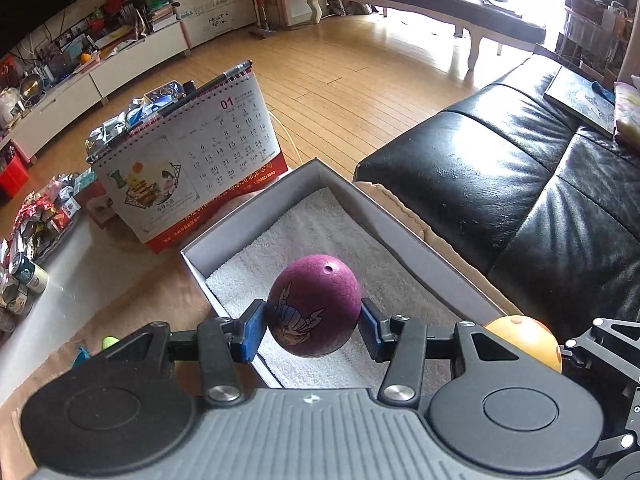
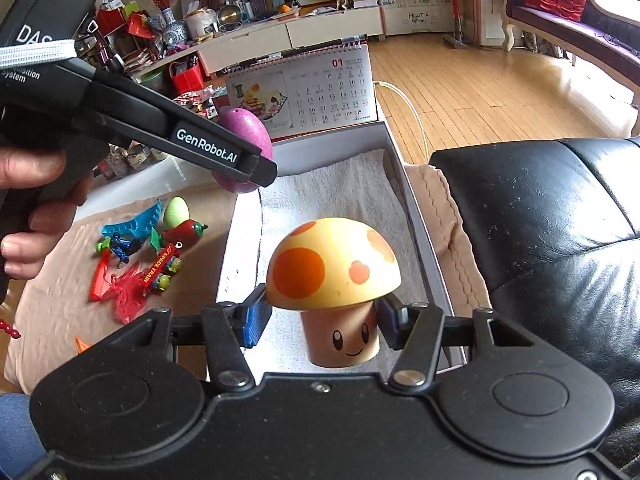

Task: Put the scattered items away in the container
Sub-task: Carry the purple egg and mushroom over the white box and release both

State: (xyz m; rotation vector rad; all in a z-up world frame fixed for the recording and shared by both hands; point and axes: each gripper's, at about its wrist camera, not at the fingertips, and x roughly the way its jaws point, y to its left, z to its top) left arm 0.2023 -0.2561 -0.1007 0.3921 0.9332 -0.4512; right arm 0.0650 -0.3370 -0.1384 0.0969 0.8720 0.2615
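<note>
1. Purple egg (image 1: 314,306) clamped between the blue pads (image 1: 252,330) of the left gripper (image 1: 312,330), held off the towel, above the box (image 1: 400,220).
2. Seen from the right wrist too: egg (image 2: 248,148) pinched at the left gripper's tip (image 2: 256,170), over the box's far left corner.
3. Yellow, orange-spotted mushroom (image 2: 334,266) gripped by its stem between the right gripper's (image 2: 322,326) fingers (image 2: 256,322), cap above the pads, smiling face toward the camera, upright.
4. Hangs over the near end of the white towel (image 2: 340,196) lining the box (image 2: 416,216).
5. Left of the right fingers, outside the box, on beige cloth (image 2: 52,312): green egg (image 2: 176,212), red pepper (image 2: 186,232), blue toy (image 2: 134,220), red train (image 2: 160,266), red netting (image 2: 128,296).
6. Beyond both sets of fingers, past the box's far end: desk calendar (image 1: 192,160).
7. Right of the fingers: black sofa (image 1: 520,184).
</note>
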